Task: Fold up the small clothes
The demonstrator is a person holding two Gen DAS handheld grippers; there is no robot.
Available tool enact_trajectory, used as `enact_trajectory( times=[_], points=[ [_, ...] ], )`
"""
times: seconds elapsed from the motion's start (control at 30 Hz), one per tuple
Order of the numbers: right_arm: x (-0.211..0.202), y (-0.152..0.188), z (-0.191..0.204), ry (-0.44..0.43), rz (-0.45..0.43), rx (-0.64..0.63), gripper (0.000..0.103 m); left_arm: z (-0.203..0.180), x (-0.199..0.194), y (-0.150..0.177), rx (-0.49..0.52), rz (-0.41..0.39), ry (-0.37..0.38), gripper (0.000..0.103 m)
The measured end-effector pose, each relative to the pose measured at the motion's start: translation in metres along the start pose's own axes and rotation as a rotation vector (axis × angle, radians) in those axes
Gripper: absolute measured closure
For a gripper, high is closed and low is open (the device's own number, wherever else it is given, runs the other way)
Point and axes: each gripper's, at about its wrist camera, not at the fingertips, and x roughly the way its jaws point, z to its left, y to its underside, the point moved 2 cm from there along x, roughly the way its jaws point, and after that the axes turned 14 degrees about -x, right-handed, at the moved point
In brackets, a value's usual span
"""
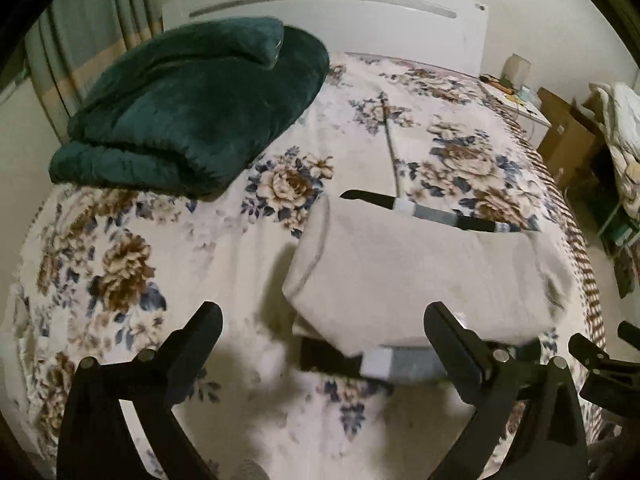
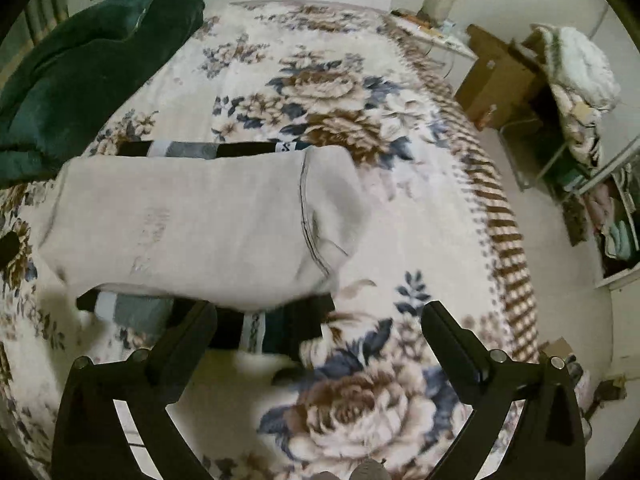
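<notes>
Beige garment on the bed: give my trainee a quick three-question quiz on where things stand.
1. True or false: the left gripper is shut on the beige garment.
2. What lies partly under the beige garment: A) a dark striped garment, B) a book, C) a pillow?
3. What lies at the bed's far left?

Key: 1. False, both grippers, right too, are open. 2. A. 3. A green blanket.

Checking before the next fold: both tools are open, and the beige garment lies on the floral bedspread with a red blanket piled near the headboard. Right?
Not quite: the blanket is dark green, not red, as the left wrist view shows. Otherwise correct: the left tool and right tool are open, and the beige garment lies on the floral bedspread.
</notes>
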Motion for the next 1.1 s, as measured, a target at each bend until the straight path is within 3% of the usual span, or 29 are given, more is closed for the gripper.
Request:
enact_trajectory(
  times=[0.23,0.77,1.1],
  points=[
    [-0.097,0.034,-0.012,0.043,-0.061,0.038,0.000,-0.020,-0.092,0.017,0.041,-0.037,0.022,0.000],
    [-0.371,0.138,-0.044,0.116,-0.264,0.055,0.000,-0.025,-0.321,0.063,0.032,-0.155,0.080,0.000],
    [-0.503,0.197,-0.049,0.097,-0.389,0.057,0.000,-0.020,-0.417,0.087,0.044,-0.232,0.097,0.000]
  ],
)
